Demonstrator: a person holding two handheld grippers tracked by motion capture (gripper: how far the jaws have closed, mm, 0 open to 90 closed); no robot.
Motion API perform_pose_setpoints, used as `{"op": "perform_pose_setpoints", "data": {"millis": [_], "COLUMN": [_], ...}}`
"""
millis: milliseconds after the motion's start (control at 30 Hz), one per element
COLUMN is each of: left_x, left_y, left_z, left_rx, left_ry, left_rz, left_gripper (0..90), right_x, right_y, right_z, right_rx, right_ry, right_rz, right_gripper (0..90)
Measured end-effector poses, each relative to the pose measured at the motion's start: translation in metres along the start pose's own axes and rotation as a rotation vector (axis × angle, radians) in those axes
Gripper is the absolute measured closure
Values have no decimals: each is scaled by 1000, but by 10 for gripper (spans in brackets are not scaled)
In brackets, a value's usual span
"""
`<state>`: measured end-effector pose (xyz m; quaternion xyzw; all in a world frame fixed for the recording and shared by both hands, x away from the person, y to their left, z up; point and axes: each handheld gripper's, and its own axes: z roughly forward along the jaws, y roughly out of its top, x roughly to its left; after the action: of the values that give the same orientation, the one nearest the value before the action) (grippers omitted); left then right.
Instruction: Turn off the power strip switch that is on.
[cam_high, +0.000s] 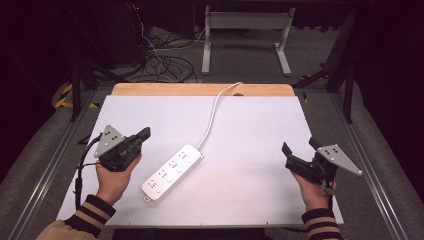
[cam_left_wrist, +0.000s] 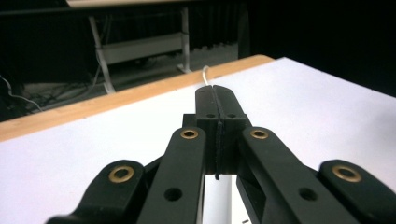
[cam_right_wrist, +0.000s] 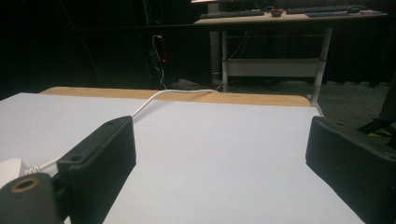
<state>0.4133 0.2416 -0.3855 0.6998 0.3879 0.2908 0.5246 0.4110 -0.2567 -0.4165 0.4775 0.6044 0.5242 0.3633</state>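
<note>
We are holding the left tool (cam_high: 141, 137) with its jaws pressed together on nothing, just left of the white power strip (cam_high: 172, 172). The strip is lying diagonally mid-surface (cam_high: 250, 125), its cord (cam_high: 212, 117) running to the far edge. We are keeping the right tool (cam_high: 299, 152) spread wide, well apart from the strip.

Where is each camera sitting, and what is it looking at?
High view: above the table's near side, looking down at the white plastic power strip; both hands and tongs show.
Left gripper view: on the left tongs, shut, looking across the white table.
Right gripper view: on the right tongs, open, facing the far edge.
All three views share the thin white cable.
</note>
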Motion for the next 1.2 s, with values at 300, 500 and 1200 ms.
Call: {"op": "perform_pose_setpoints", "data": {"millis": [300, 500, 1200], "left_x": [-10, -27, -53], "left_y": [2, -2, -29], "left_z": [28, 51, 104], "left_rx": [92, 199, 476], "left_ry": [-60, -138, -229], "left_rz": [25, 60, 156], "left_gripper": [899, 899, 899], "right_x": [0, 0, -1], "right_y": [0, 0, -1], "right_z": [0, 0, -1], "right_rx": [1, 3, 5], "right_ry": [-1, -1, -2], "right_rz": [2, 1, 5], "right_gripper": [89, 89, 89]}}
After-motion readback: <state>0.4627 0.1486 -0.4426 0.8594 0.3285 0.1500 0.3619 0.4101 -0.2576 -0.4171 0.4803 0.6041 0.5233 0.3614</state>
